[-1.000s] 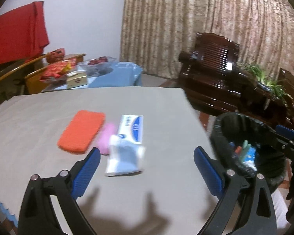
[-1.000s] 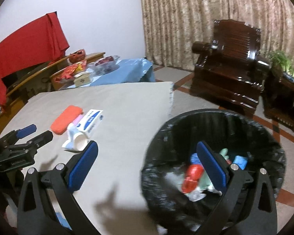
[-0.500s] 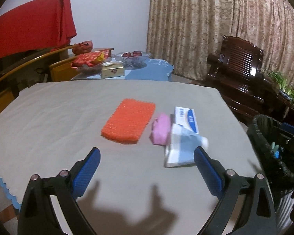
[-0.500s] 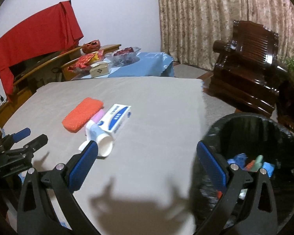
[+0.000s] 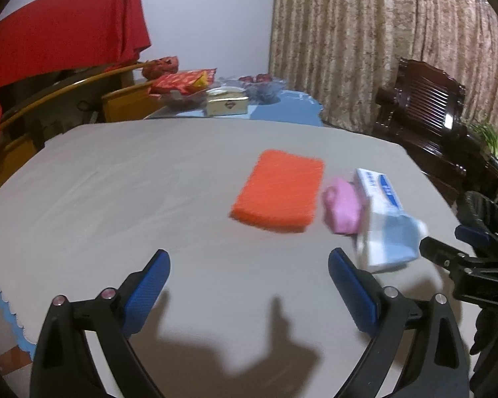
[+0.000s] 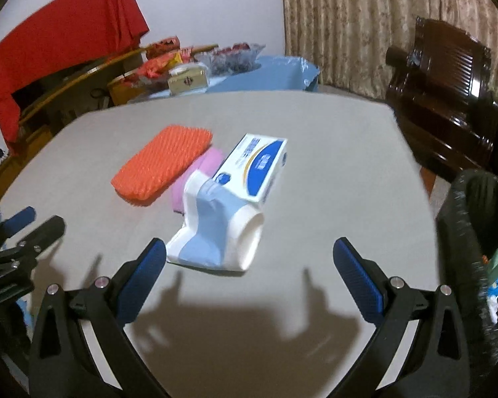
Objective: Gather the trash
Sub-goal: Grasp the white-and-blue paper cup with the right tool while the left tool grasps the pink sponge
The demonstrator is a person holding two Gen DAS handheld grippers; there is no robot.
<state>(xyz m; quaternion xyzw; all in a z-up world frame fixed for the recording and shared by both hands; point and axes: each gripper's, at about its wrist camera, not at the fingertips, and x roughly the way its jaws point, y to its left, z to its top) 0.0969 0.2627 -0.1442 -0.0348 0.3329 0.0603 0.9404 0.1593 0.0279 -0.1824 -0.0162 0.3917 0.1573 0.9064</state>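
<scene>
On the grey table [image 6: 332,152] lie an orange foam net [image 6: 162,165], a pink piece [image 6: 196,179], a white and blue box [image 6: 255,165] and a white and light blue bottle [image 6: 215,229] on its side. My right gripper [image 6: 249,275] is open, just short of the bottle. In the left wrist view the orange net [image 5: 279,190], pink piece [image 5: 342,210], box [image 5: 378,189] and bottle [image 5: 386,242] lie ahead and to the right of my open left gripper [image 5: 249,285]. The black-lined trash bin [image 6: 474,252] stands at the table's right, holding several scraps.
A blue-covered side table [image 6: 265,73] with snack packs and a small box [image 6: 187,80] stands behind. A red cloth [image 6: 59,39] hangs at the left. A dark wooden armchair [image 6: 448,89] and patterned curtains [image 6: 365,16] are at the right.
Both grippers swung left, away from the bin and toward the table's items. The right gripper now faces the bottle at close range; the bin slid to the right edge of its view.
</scene>
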